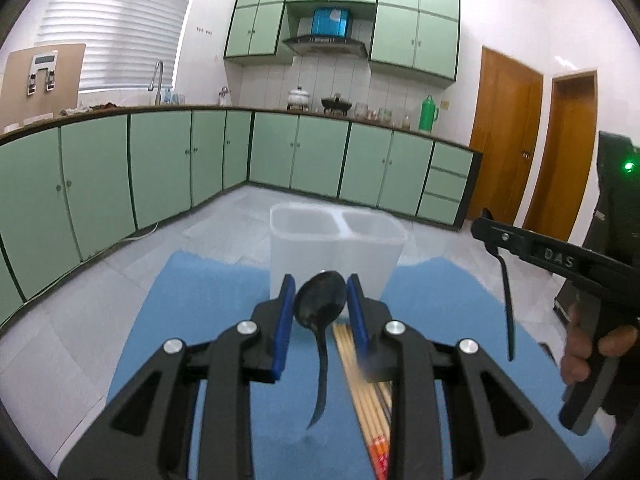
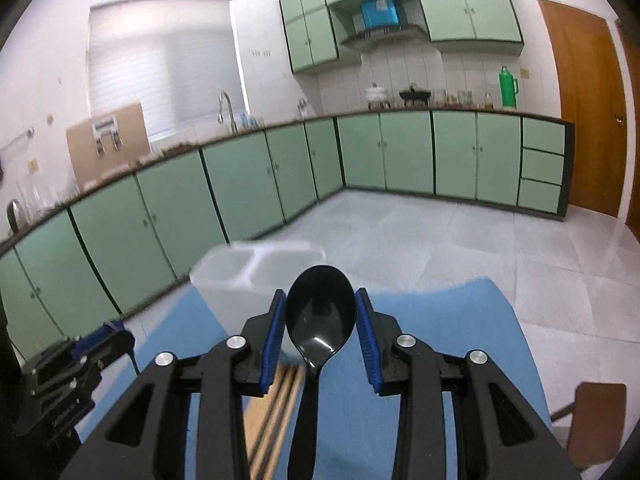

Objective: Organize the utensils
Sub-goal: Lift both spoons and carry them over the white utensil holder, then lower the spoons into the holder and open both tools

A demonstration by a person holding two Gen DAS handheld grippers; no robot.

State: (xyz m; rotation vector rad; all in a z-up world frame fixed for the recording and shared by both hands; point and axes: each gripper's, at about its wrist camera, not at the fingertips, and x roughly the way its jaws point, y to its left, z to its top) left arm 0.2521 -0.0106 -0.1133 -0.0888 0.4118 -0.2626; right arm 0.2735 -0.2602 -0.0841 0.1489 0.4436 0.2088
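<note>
Left gripper: nearest to us in the left wrist view, its blue ribbed pads pinch the bowl of a black spoon, handle hanging down over the blue mat.
Right gripper: we see its pads clamped on the bowl of a second black spoon, glossy and smooth, handle running back under the jaws.
Holder: translucent white plastic, two compartments, upright on the mat just beyond both grippers; we also see it at.
Chopsticks: pale wood with red ends, flat on the mat in front of the holder.
Left view only: we see the right gripper from the side, held by a hand, its spoon dangling beside the holder.
Right view only: a wooden chair right of the mat.
</note>
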